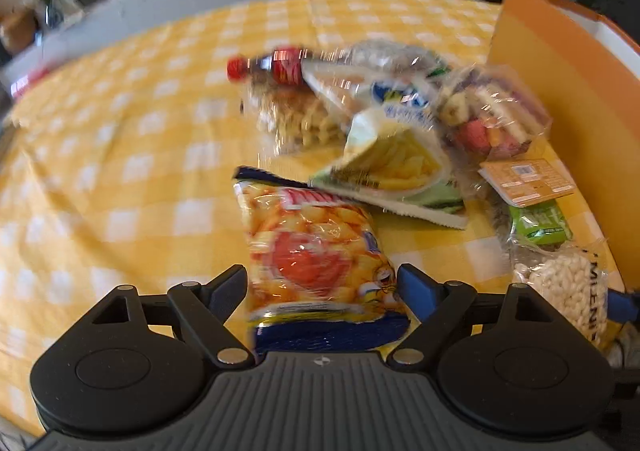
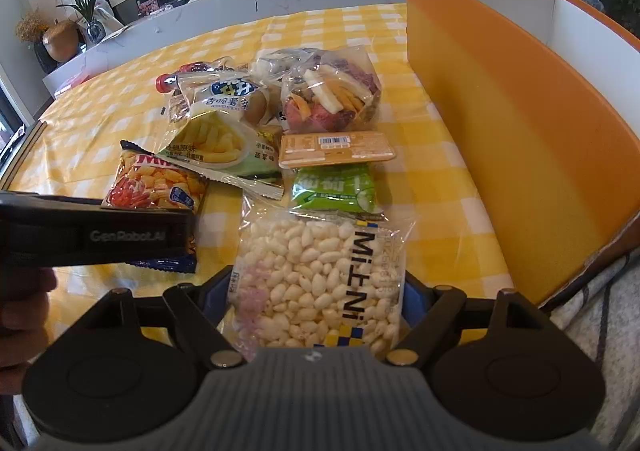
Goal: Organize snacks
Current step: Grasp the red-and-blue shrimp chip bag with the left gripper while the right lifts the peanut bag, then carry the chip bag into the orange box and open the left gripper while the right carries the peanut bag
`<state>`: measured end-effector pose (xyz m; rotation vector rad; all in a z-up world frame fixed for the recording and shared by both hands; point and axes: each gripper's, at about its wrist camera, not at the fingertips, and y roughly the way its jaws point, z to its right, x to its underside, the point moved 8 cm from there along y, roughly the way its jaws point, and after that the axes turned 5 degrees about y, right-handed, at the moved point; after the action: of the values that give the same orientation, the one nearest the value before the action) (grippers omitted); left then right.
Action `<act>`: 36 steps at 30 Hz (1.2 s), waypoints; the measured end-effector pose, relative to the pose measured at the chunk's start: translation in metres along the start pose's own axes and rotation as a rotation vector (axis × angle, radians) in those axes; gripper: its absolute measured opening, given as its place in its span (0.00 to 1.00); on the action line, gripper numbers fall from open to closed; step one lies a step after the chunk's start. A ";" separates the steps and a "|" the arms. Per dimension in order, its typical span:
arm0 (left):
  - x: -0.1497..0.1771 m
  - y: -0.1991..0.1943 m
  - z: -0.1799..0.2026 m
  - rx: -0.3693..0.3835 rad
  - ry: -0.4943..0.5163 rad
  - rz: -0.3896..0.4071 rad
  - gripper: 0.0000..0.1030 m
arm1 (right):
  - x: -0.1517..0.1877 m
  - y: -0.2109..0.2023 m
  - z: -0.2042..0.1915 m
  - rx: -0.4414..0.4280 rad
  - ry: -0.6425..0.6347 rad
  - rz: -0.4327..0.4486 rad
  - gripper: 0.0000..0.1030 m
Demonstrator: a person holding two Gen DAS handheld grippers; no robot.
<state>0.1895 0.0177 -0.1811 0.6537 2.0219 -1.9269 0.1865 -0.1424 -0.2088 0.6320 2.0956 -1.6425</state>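
Near the table's (image 1: 120, 155) near edge, the wide-open left gripper (image 1: 322, 285) straddles a light, crinkly, slippery chip bag (image 1: 316, 251), best pinched across its puffy middle, while the right gripper (image 2: 316, 295) brackets the puffed-rice bag (image 2: 316, 279).

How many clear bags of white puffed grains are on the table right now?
1: the clear bag of white puffed grains lies nearest, between the right gripper fingers. Others may hide under the pile.
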 end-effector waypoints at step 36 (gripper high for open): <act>0.008 -0.108 -0.011 0.197 -0.136 0.221 0.71 | -0.022 -0.075 0.006 -0.165 0.087 0.270 0.77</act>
<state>0.1299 0.0280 -0.0908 0.7362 1.6209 -1.9929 0.1612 -0.1661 -0.1388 0.9003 2.0726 -1.3019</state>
